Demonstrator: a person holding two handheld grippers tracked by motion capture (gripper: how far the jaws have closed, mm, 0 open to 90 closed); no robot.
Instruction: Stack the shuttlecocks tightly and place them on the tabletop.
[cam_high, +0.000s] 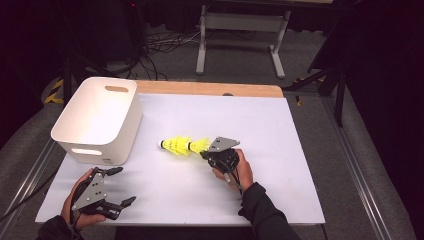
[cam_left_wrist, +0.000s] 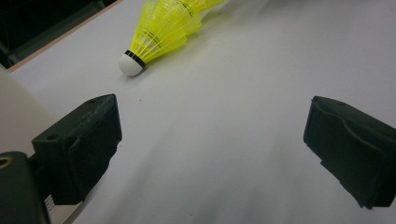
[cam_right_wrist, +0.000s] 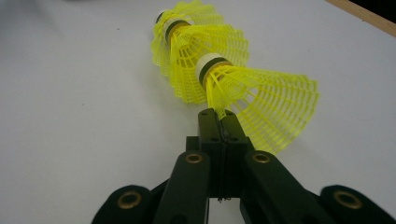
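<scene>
One shuttlecock (cam_right_wrist: 261, 100) rim inside claw (cam_right_wrist: 218, 122)

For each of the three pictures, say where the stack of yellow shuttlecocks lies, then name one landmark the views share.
High view: the stack of yellow shuttlecocks lies mid-table, just left of the right gripper.
Left gripper view: at the top, left of centre, white cork tip toward the camera.
Right gripper view: upper centre, the nearest skirt pinched between the closed jaws.
Shared landmark: the white table surface.

White table (cam_high: 280, 150): bin (cam_high: 100, 120), nested shuttlecocks (cam_high: 181, 145).
</scene>
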